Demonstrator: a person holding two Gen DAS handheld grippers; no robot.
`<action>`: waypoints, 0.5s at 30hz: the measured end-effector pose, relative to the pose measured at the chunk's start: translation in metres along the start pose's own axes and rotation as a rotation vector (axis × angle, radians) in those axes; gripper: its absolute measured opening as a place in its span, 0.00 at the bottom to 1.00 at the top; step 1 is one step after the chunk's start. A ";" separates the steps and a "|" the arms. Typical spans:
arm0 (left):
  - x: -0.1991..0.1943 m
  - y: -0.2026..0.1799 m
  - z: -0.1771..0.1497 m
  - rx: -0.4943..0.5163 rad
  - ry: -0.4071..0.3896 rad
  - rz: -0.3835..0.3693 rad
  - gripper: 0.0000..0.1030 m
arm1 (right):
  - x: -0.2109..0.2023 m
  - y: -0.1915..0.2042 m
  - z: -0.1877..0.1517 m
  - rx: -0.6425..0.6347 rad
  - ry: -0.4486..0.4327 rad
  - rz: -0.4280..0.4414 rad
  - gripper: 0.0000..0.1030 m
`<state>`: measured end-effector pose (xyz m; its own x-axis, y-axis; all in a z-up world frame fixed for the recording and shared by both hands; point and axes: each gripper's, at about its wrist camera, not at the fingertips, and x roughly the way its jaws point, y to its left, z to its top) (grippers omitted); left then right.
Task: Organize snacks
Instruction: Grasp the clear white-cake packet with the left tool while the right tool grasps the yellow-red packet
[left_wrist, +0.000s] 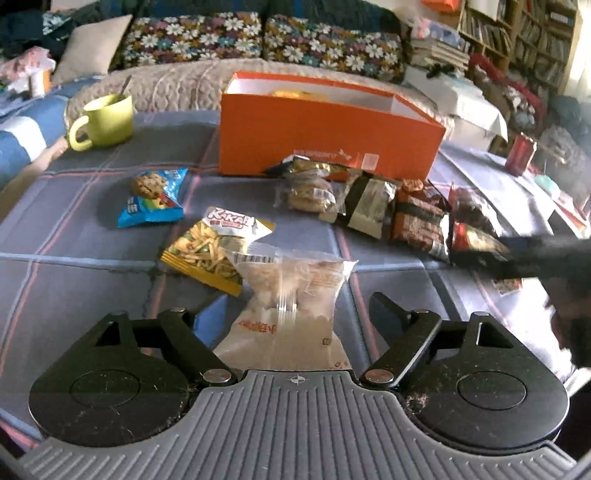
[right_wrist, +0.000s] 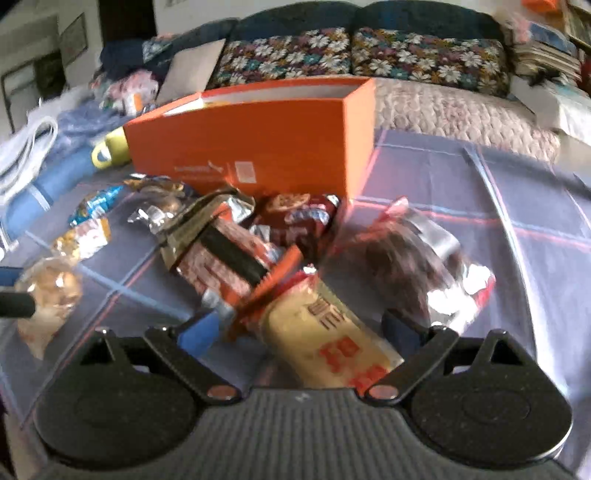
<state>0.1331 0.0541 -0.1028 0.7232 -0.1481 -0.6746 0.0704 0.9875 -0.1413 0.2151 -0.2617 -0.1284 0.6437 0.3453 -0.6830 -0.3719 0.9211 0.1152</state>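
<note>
While both claws hang low over the plaid tablecloth, each has its jaws spread wide and grips nothing. Between the splayed fingers of the left gripper lies a clear packet of pale biscuits, flat on the cloth; whether the fingers touch it cannot be told. At its 10 o'clock, touching or slightly under it, sits a yellow packet of crisp sticks, and farther toward 11 o'clock a blue cookie bag lies apart. At 12 o'clock stands the open orange box, something yellow showing inside. A row of dark wrapped snacks runs from the box's foot toward 3 o'clock. A green mug with a spoon stands at 10 o'clock of the box, a red can at its 3 o'clock. The right gripper straddles a beige packet with red print, blurred, and a dark foil bag lies at 1 o'clock.
</note>
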 end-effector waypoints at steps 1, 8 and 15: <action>0.000 0.000 -0.001 -0.001 0.001 -0.004 0.56 | -0.008 0.001 -0.006 0.020 -0.006 0.019 0.92; 0.008 -0.005 0.002 0.028 -0.004 0.024 0.62 | -0.018 0.012 -0.017 0.030 -0.029 0.005 0.91; 0.021 -0.015 0.007 0.132 -0.026 0.094 0.70 | -0.007 0.018 -0.014 -0.007 -0.036 -0.033 0.92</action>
<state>0.1517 0.0368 -0.1101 0.7482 -0.0547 -0.6612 0.0900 0.9958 0.0195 0.1949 -0.2499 -0.1318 0.6789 0.3213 -0.6602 -0.3550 0.9307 0.0879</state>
